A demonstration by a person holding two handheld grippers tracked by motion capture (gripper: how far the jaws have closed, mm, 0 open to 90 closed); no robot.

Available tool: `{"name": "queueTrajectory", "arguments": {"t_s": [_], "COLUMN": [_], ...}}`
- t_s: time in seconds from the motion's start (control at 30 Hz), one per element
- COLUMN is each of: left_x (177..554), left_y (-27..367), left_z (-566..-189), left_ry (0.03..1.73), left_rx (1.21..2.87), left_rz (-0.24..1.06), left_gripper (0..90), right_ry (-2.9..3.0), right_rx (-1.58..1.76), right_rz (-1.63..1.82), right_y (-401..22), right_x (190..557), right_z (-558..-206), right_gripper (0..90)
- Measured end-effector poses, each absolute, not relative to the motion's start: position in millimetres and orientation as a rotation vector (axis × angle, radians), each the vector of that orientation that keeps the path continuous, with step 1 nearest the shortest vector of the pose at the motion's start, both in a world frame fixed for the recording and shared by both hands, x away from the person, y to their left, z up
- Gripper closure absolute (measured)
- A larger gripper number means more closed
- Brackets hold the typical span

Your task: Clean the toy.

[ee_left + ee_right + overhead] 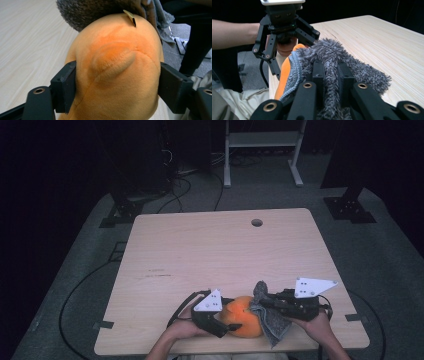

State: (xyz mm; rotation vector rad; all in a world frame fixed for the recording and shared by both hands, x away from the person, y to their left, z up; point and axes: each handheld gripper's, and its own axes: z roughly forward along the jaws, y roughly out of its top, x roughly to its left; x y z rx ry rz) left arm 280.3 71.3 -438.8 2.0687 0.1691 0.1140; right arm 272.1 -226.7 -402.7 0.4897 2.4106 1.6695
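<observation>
An orange plush toy [245, 316] lies near the table's front edge. My left gripper [231, 322] comes at it from the left. In the left gripper view both black pads [67, 83] press into the sides of the plush [117, 70], which bulges between them. My right gripper [265, 306] is shut on a grey shaggy cloth [272, 325], which it holds against the toy's right side. In the right gripper view the cloth [332, 55] is pinched between the jaws of the right gripper [331, 72] and drapes over the orange plush [285, 72]. The left gripper [294, 52] faces it from behind.
The light wooden table [210, 250] has a round cable hole [256, 222] near its far edge. A white shelf frame [262, 150] and black stands sit on the grey floor beyond. The person's forearms enter from the bottom.
</observation>
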Motion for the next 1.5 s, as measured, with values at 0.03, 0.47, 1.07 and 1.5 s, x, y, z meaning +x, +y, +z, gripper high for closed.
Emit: {"name": "queueTrajectory", "arguments": {"t_s": [0.03, 0.47, 1.07, 1.5], "left_x": [280, 278, 273, 299], "left_y": [71, 59, 55, 95], "left_z": [-438, -428, -427, -439], "left_ry": [0.172, 0.222, 0.166, 0.304], "left_rx": [2.060, 2.052, 2.104, 2.147], "left_rz": [0.121, 0.324, 0.364, 0.169], "left_gripper": [27.1, 34.0, 31.2, 31.6], "right_ry": [2.413, 2.360, 2.439, 2.474], "right_rx": [0.497, 0.429, 0.351, 0.683], "right_rz": [1.669, 1.677, 1.596, 1.616], "right_y": [-227, -199, -183, -232], "right_x": [273, 270, 272, 301], "right_z": [-404, -381, -380, -427], "right_gripper": [79.1, 79.5, 79.4, 79.3]}}
